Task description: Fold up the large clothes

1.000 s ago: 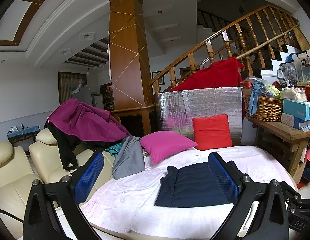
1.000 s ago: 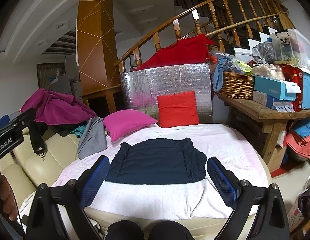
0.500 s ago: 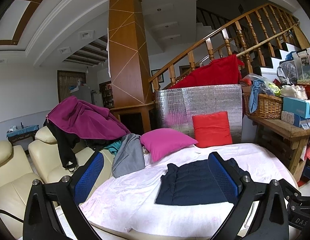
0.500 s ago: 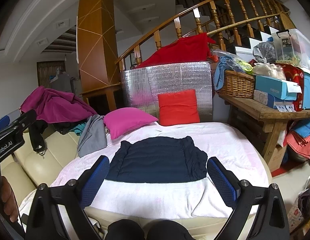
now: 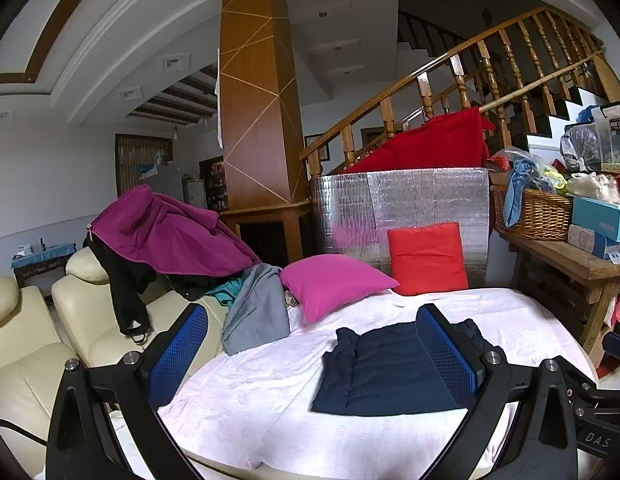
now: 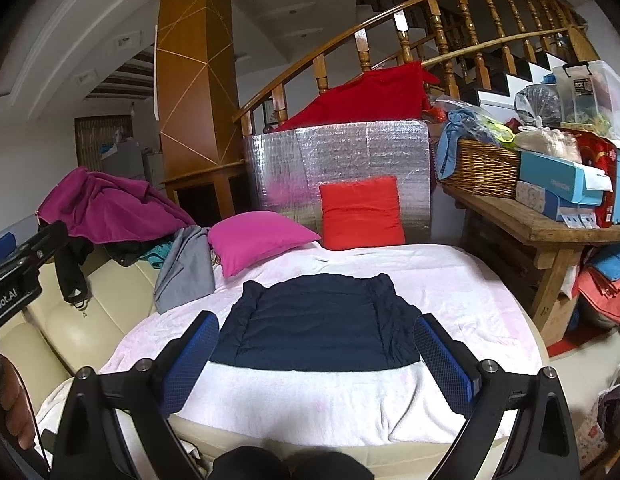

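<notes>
The left hand-held gripper [image 5: 310, 352] is spread wide, gripping nothing, raised clear of the pale pink cover [image 5: 250, 392]; the right hand-held gripper [image 6: 316, 360] likewise gapes empty; the dark navy quilted garment [image 6: 322, 324] lies folded flat on that cover, near the magenta pillow [image 6: 258, 240].

- I see a magenta pillow [image 6: 258, 240] beside a red square cushion [image 6: 361, 213] against a silver foil panel [image 6: 350, 152].
- A wicker basket [image 6: 484, 170] and light-blue cardboard boxes [image 6: 560, 184] sit on my wooden tabletop [image 6: 550, 230].
- A cream leather sofa [image 5: 26, 344] lies left.
</notes>
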The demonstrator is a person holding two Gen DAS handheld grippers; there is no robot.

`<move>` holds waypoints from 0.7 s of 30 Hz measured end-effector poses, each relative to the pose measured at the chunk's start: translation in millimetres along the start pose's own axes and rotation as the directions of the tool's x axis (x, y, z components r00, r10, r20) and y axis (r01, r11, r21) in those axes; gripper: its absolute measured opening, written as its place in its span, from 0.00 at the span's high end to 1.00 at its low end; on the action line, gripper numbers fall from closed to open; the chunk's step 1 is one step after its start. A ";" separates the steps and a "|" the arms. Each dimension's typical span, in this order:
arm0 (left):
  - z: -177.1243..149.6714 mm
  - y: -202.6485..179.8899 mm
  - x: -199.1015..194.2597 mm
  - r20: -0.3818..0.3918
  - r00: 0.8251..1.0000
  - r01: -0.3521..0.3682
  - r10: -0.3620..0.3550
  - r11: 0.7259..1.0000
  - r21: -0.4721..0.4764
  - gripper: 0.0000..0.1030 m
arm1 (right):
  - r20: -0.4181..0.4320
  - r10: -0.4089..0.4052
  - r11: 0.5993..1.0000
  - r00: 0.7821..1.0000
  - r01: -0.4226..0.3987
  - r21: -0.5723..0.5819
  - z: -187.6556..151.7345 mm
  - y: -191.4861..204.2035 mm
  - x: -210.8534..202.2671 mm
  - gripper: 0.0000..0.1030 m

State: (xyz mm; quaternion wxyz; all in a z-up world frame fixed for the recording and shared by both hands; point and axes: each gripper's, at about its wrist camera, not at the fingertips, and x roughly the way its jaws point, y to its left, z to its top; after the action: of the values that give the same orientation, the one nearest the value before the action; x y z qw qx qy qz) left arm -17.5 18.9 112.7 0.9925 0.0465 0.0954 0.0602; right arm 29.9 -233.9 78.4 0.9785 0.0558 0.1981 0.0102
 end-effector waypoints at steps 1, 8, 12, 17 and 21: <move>0.1 -0.5 4.0 -0.004 1.000 0.001 -0.001 1.000 0.002 0.00 | -0.003 -0.001 1.000 1.000 0.001 -0.001 0.3 1.1 3.4 0.03; 0.2 -3.4 35.8 -0.032 0.999 0.028 -0.028 1.000 -0.001 0.00 | -0.035 -0.020 1.000 0.999 0.019 -0.002 4.9 4.1 33.3 0.03; 0.7 -6.5 53.1 -0.040 0.998 0.044 -0.044 0.999 0.005 0.00 | -0.049 -0.033 0.999 0.998 0.034 0.004 8.0 3.8 51.0 0.03; 3.2 -8.4 73.3 -0.048 0.997 0.068 -0.068 0.998 0.005 0.00 | -0.051 -0.056 0.998 0.997 0.056 0.005 11.5 3.9 66.9 0.03; 3.7 -9.4 91.1 -0.057 0.995 0.081 -0.081 0.997 0.000 0.00 | -0.052 -0.074 0.997 0.996 0.074 0.005 13.9 4.6 79.4 0.03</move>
State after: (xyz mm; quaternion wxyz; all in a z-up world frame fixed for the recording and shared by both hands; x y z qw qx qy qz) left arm 73.1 21.1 98.6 0.9910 0.0418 0.1253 0.0210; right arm 108.5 -227.5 60.9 0.9726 0.0513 0.2255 -0.0253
